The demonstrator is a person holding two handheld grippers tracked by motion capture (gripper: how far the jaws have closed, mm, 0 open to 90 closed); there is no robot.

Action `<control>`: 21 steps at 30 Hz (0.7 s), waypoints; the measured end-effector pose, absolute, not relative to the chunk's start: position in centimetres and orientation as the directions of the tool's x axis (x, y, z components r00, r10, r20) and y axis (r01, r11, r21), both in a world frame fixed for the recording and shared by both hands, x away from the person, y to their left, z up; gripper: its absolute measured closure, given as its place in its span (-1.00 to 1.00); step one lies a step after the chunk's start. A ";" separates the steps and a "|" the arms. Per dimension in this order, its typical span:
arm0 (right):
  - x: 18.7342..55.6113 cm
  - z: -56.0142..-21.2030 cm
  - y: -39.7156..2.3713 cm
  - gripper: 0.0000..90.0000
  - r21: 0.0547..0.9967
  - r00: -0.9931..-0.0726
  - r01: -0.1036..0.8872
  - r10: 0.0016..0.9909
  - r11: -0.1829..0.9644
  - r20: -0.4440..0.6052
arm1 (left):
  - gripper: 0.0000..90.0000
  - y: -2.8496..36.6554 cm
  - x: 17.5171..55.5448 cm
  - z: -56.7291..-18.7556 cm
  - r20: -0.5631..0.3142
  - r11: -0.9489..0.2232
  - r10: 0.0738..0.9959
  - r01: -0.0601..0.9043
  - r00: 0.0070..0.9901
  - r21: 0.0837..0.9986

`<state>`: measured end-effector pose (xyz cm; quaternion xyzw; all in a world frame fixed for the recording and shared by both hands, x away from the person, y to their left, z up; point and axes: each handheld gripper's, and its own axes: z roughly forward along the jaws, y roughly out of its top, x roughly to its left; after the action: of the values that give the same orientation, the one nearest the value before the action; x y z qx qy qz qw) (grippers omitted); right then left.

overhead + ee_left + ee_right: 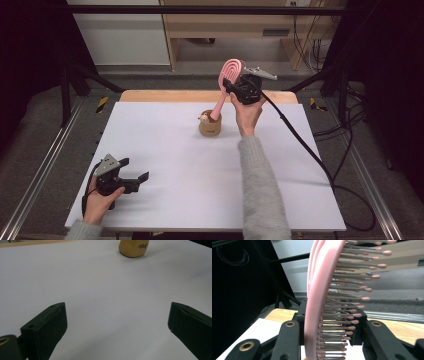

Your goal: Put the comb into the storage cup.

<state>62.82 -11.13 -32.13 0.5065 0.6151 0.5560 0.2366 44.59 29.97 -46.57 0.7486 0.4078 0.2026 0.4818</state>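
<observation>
Hairbrush (231,75) first, since that's what I'm handling — a pink one with a looped, open head, and it stands tilted with its handle end down in the little tan holder (210,125) near the far middle of the table. Going big to small from there: the white table (165,165) takes up most of the high view, with a strip of bare wood along its far edge. My right forearm in the grey sleeve (260,190) stretches up across it, and the right gripper (235,85) sits raised above the holder, clamped on the brush's head. In the right gripper view the pink frame (317,302) runs straight up between the two black jaws, bristles (352,300) sticking out to one side with their little rounded tips, and the jaws are pressed in on it.

The left gripper (137,177) is way off at the near left corner of the table, well apart from everything, held low over the white surface. Its jaws stand wide apart with nothing in them — the left gripper view has just bare table between them and the bottom of the holder (133,248) far ahead, with some dark lettering on it.
</observation>
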 end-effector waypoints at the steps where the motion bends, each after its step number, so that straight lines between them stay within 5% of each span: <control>1: 62.9 -32.2 -11.1 0.39 0.923 -0.375 0.362 0.886 -0.129 0.271 | -0.95 30.0 44.6 -46.6 -0.089 -0.203 0.806 0.415 0.585 0.887; 21: 63.9 -34.2 -9.8 0.39 0.918 -0.357 0.380 0.899 -0.110 0.255 | -0.95 30.0 44.6 -46.7 -0.088 -0.208 0.805 0.418 0.587 0.884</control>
<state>63.85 -9.81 -34.22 0.5137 0.6224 0.5394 0.2404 44.61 29.99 -46.66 0.7504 0.4074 0.2017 0.4798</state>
